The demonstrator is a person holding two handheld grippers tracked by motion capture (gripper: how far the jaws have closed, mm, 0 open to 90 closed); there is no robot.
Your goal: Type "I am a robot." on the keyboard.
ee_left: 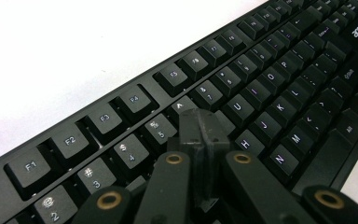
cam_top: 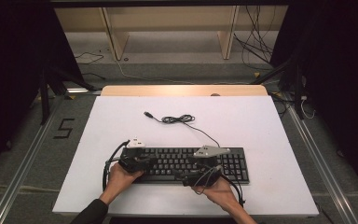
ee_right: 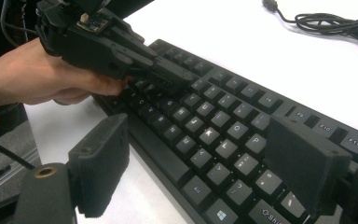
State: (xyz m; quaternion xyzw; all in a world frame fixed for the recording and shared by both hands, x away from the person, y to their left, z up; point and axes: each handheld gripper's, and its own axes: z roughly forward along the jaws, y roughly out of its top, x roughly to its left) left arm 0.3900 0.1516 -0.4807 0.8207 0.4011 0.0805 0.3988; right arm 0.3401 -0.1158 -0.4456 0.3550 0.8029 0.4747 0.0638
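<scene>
A black keyboard (cam_top: 186, 164) lies on the white table (cam_top: 242, 126), near its front edge. Its cable (cam_top: 179, 119) runs back to a loose coil and ends in a USB plug (cam_top: 147, 113). My left gripper (ee_left: 199, 125) is shut with nothing between its jaws, and its tip rests on the keys near the 6 key (ee_left: 182, 106). From the right gripper view, the left gripper (ee_right: 170, 77) and the hand holding it reach over the keyboard's far end. My right gripper (ee_right: 200, 163) is open wide, one pad over the keys (ee_right: 223, 149) and the other past the keyboard's front edge.
The cable coil (ee_right: 331, 22) lies on the table behind the keyboard. Wooden shelf legs (cam_top: 116, 42) and loose floor cables (cam_top: 256, 51) stand beyond the table's far edge. Metal rails (cam_top: 23, 163) run along both sides of the table.
</scene>
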